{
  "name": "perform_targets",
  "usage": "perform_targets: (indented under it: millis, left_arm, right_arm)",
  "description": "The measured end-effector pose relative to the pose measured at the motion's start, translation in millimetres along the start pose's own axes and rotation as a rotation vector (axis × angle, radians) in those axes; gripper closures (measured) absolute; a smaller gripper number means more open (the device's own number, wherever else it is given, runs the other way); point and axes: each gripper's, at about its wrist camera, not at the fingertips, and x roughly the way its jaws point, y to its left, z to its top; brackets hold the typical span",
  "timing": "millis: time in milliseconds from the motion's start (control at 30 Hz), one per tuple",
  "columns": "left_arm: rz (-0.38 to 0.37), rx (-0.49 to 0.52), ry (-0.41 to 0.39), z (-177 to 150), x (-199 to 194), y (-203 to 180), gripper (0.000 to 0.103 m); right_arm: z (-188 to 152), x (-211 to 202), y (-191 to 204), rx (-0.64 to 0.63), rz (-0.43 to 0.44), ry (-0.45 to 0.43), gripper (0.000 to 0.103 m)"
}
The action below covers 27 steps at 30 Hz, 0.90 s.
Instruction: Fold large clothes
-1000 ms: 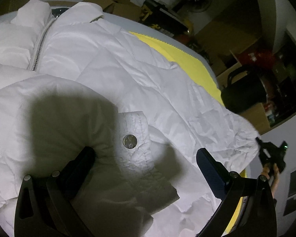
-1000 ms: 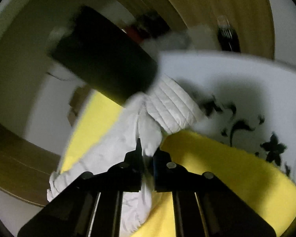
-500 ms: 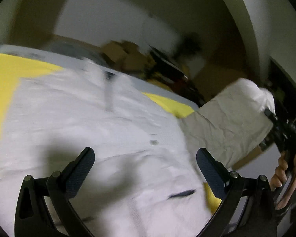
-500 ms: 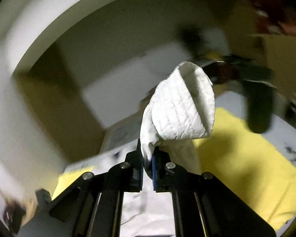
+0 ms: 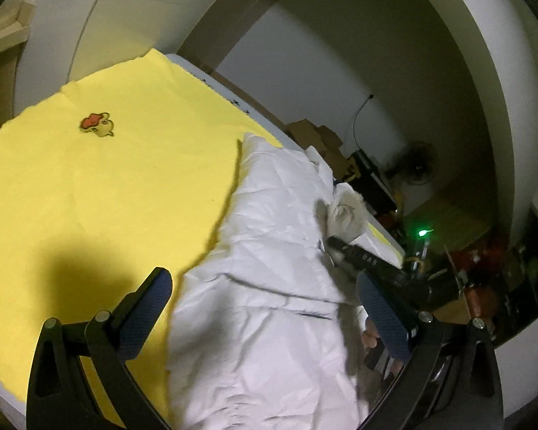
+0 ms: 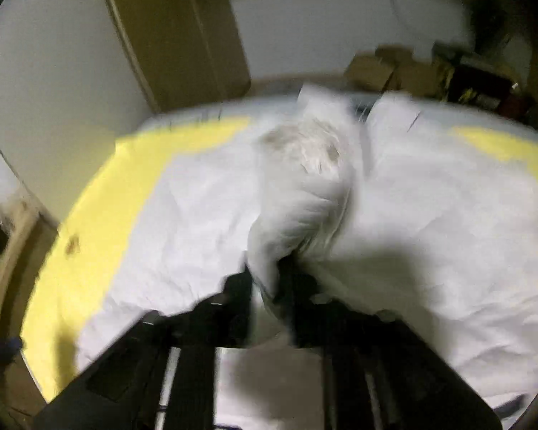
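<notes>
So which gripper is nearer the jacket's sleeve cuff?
Right. The right gripper has the sleeve cuff between its opening jaws. The left gripper hangs open above the jacket body, away from the cuff.

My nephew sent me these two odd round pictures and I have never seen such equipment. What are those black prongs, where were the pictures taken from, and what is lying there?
No robot here: a person holds a two-fingered gripper in each hand, each with a wide-angle camera looking along its fingers. One view shows the left gripper, open and empty, over a white padded jacket lying on a yellow sheet. The other, blurred, shows the right gripper, jaws opening, with the jacket's sleeve between them.
</notes>
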Motion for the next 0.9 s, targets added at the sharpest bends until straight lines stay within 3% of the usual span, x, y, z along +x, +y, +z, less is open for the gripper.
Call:
perform_targets:
  millis: [67,133,233,300,333,433,567,667,700,733,767,833,900]
  left_arm:
    - [0.026,0.036,-0.024,0.9,-6.2,6.4,0.0]
    - [0.049,0.062,-0.046,0.9,-7.4,7.4,0.0]
    - [0.061,0.072,-0.066,2.6,-4.8,10.3,0.0]
    - [0.051,0.064,-0.057,3.6,-0.7,9.0,0.0]
    - [0.046,0.059,-0.048,3.2,1.5,7.4,0.0]
    - [0.041,0.074,-0.034,-0.6,4.1,-0.7,0.0]
    - [0.051,0.084,-0.001,-8.2,4.8,-3.5,0.0]
    - [0.047,0.083,0.026,-12.7,-2.0,2.3,0.0]
    - [0.053,0.089,0.032,-13.9,-5.0,4.1,0.0]
    - [0.066,0.098,0.044,-16.3,-9.6,6.7,0.0]
    - [0.076,0.107,0.054,-18.5,-13.3,9.2,0.0]
    - [0.118,0.133,0.081,-27.0,-21.9,14.4,0.0]
    - [0.179,0.17,0.12,-38.5,-26.1,17.9,0.0]
  right_arm:
    - [-6.2,-3.8,-3.7,0.027,0.056,0.016,0.049]
    - [-2.8,-29.5,-9.7,0.042,0.113,-0.046,0.049]
    - [14.6,-73.8,-29.6,0.082,0.084,-0.223,0.049]
    - [29.9,-79.0,-41.0,0.108,0.036,-0.254,0.057]
    - [35.5,-71.4,-41.6,0.111,0.032,-0.238,0.07]
    - [47.6,-21.9,-35.5,0.098,0.059,-0.122,0.086]
    - [19.4,40.0,-13.7,0.037,0.011,0.121,0.086]
    - [9.6,20.0,-22.9,0.035,0.055,0.111,0.085]
    - [7.7,-0.9,-31.4,0.065,0.105,0.087,0.077]
    - [6.4,-21.0,-37.6,0.082,0.133,0.055,0.062]
    - [3.2,-56.0,-50.2,0.096,0.156,-0.001,0.053]
    - [-6.4,-115.8,-74.0,0.106,0.183,-0.111,0.026]
    - [-24.8,-177.3,-102.6,0.109,0.199,-0.214,0.021]
